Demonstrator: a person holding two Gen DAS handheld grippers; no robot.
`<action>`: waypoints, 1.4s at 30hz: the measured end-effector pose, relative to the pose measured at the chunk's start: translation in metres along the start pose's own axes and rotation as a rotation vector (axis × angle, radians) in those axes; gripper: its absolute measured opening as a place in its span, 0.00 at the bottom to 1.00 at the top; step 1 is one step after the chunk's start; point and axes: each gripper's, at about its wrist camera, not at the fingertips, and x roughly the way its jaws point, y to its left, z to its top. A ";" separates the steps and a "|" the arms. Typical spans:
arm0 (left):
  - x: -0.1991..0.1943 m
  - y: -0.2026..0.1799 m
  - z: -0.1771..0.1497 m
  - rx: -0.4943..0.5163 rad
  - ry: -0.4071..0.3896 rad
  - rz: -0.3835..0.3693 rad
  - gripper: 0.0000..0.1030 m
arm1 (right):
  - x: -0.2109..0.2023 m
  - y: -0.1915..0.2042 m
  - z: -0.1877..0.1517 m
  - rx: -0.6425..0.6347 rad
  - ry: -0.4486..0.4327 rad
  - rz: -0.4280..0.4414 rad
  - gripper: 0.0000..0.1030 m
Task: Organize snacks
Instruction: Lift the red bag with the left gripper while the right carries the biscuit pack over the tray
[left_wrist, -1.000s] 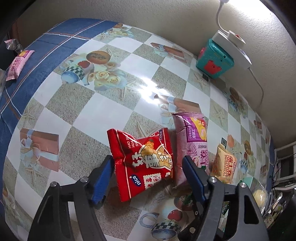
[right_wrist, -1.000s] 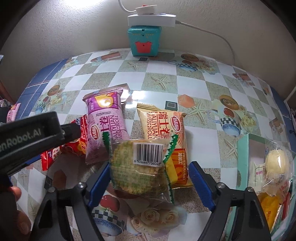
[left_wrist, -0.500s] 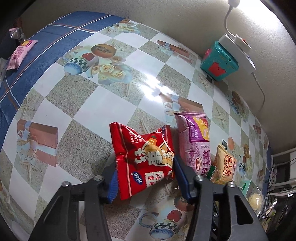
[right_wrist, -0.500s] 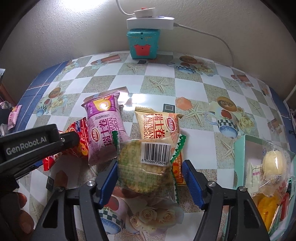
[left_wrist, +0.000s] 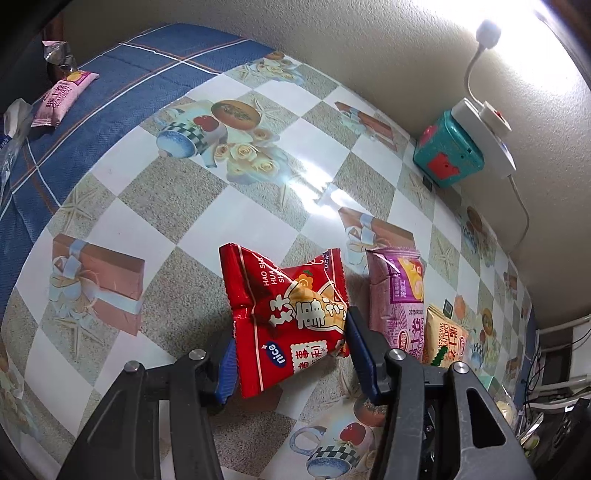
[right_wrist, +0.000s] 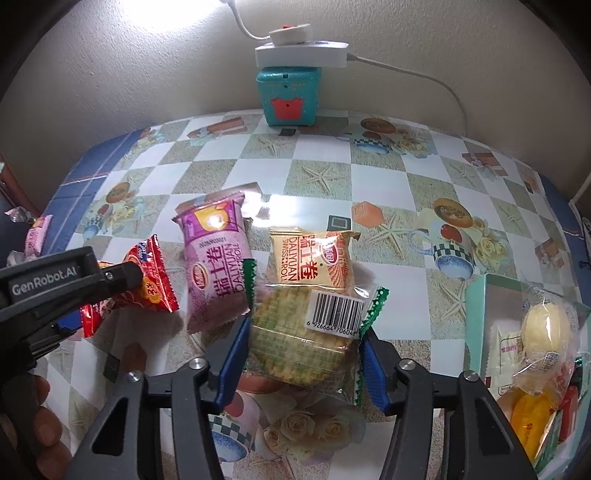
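Observation:
A red snack packet (left_wrist: 288, 317) is pinched and creased between the blue pads of my left gripper (left_wrist: 291, 332), which is shut on it just above the checked tablecloth (left_wrist: 155, 192). The same red packet (right_wrist: 151, 291) shows at the left of the right wrist view. A clear cracker packet with a barcode (right_wrist: 306, 332) lies between the jaws of my right gripper (right_wrist: 304, 332). Those jaws are closing, and the pads press the wrapper's two side edges. A purple Swiss roll packet (right_wrist: 218, 266) and an orange one (right_wrist: 314, 262) lie side by side just beyond.
A light green box (right_wrist: 476, 325) holding several wrapped snacks stands at the right edge. A teal cube (right_wrist: 288, 96) with a white power strip on top sits against the back wall. A pink packet (left_wrist: 62, 98) lies far left on the blue cloth. A hand (right_wrist: 37, 424) holds the left gripper.
Both grippers have narrowed. The left one closed onto the red packet and crumpled it. The right pads came in from either side to the cracker packet's wrapper.

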 end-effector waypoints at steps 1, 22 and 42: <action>-0.001 0.000 0.000 -0.002 -0.002 -0.002 0.52 | -0.001 0.000 0.000 0.001 0.000 0.006 0.56; -0.036 0.007 0.001 -0.042 -0.063 -0.020 0.52 | -0.030 -0.010 0.008 0.027 -0.040 0.045 0.56; -0.138 -0.086 -0.054 0.199 -0.190 0.001 0.52 | -0.144 -0.097 -0.002 0.194 -0.165 0.050 0.56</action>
